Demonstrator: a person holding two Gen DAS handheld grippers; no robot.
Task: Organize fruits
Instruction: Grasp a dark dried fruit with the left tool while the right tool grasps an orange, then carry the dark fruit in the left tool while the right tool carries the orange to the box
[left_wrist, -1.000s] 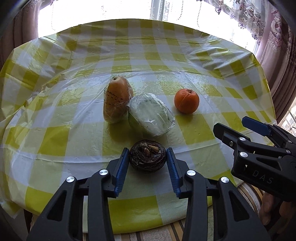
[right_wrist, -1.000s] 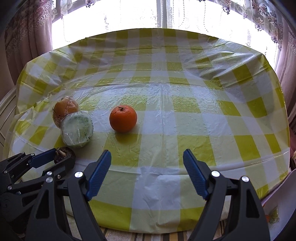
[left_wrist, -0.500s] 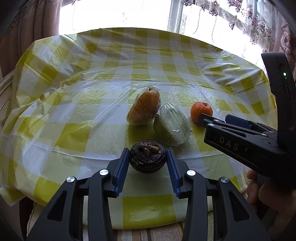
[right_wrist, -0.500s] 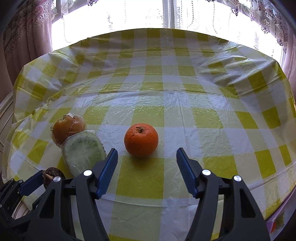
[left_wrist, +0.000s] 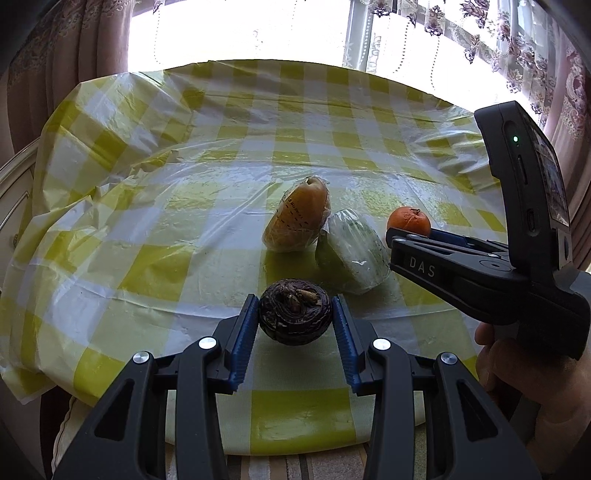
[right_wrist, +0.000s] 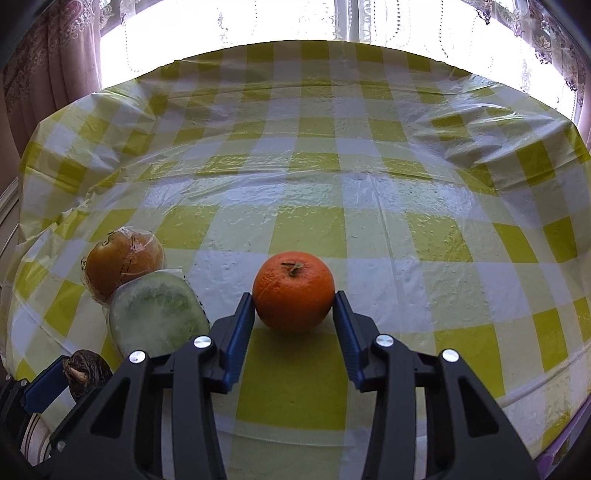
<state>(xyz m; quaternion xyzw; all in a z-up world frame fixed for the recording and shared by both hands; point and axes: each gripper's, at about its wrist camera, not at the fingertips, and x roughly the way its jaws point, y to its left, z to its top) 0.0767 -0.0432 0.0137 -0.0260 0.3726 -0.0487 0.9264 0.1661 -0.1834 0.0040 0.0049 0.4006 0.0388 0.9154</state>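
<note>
A dark purple round fruit (left_wrist: 294, 317) sits near the table's front edge, and my left gripper (left_wrist: 294, 301) is shut on it, blue pads on both sides. The left gripper (right_wrist: 55, 373) and its fruit (right_wrist: 86, 371) also show at the lower left of the right wrist view. An orange (right_wrist: 293, 291) rests on the cloth between the pads of my right gripper (right_wrist: 293, 295); its jaws are closing and both pads touch the peel. In the left wrist view the right gripper (left_wrist: 410, 234) reaches in from the right around the orange (left_wrist: 408, 219).
A film-wrapped yellow-brown fruit (left_wrist: 297, 219) and a film-wrapped pale green one (left_wrist: 356, 251) lie touching between the two grippers. The round table (left_wrist: 147, 221) wears a yellow-checked cloth under clear plastic. Curtains and a bright window stand behind. A hand (left_wrist: 517, 373) holds the right gripper.
The right gripper moved forward to the orange and its jaws narrowed from wide apart to touching it. The left gripper kept its hold on the dark fruit and turned slightly.
</note>
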